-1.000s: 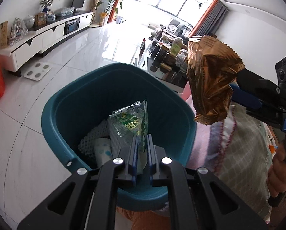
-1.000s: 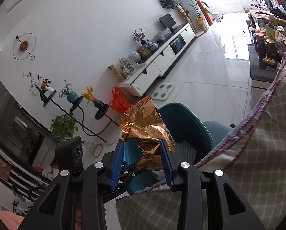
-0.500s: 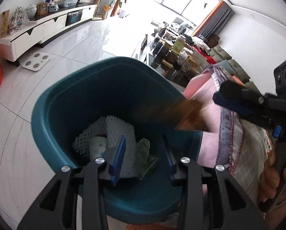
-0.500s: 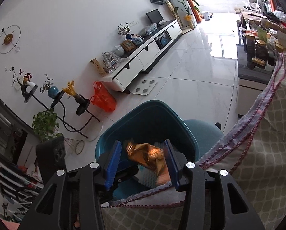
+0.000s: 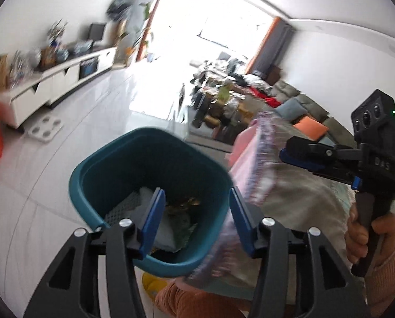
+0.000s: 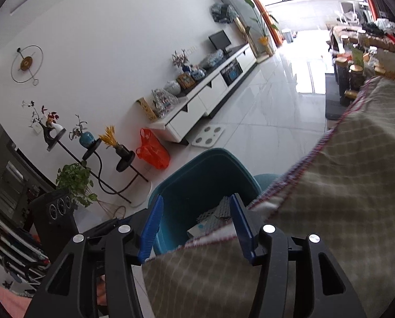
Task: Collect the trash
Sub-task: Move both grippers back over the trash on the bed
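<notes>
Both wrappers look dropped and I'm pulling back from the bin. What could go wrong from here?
1. The teal plastic bin sits hard against the checked beige tablecloth with its fringed edge; a withdrawing left hand-held gripper or right hand-held gripper, jaws opening and empty, could snag it.
2. The left view is blurred, so bumping the bin rim is possible.

The only readable text is the raised lettering "DAS" on the black body of the right gripper [image 5: 298, 156], seen from the left wrist camera. Printing on the wrappers inside the teal bin [image 5: 91, 169] is too blurred to read.
</notes>
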Demonstrator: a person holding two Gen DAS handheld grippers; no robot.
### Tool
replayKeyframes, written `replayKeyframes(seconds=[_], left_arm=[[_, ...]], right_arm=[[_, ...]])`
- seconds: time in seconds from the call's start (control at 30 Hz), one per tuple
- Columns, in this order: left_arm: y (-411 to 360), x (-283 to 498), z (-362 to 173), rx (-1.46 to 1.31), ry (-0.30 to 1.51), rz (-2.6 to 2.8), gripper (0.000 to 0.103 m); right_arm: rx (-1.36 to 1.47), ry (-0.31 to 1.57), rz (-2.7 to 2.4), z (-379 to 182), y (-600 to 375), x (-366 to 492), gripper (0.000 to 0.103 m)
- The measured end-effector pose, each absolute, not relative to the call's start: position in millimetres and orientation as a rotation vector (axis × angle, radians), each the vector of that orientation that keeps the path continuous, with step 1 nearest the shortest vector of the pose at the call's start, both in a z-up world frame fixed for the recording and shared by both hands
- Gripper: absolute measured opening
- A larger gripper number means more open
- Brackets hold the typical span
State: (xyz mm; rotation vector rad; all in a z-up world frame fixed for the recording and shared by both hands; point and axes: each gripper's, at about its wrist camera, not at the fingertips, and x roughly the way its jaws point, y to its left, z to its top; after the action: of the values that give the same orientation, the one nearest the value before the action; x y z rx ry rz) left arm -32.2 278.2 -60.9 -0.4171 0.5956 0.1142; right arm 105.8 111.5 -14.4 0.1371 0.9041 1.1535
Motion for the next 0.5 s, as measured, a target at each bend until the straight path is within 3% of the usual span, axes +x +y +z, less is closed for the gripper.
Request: replayKeyframes(seconds=[0.5], left_arm=[[130,3,-34,-0.234,0.585,-0.277,0.058]], right_arm=[[0.195,0.732,0.881,-5,-61,66,0.058]])
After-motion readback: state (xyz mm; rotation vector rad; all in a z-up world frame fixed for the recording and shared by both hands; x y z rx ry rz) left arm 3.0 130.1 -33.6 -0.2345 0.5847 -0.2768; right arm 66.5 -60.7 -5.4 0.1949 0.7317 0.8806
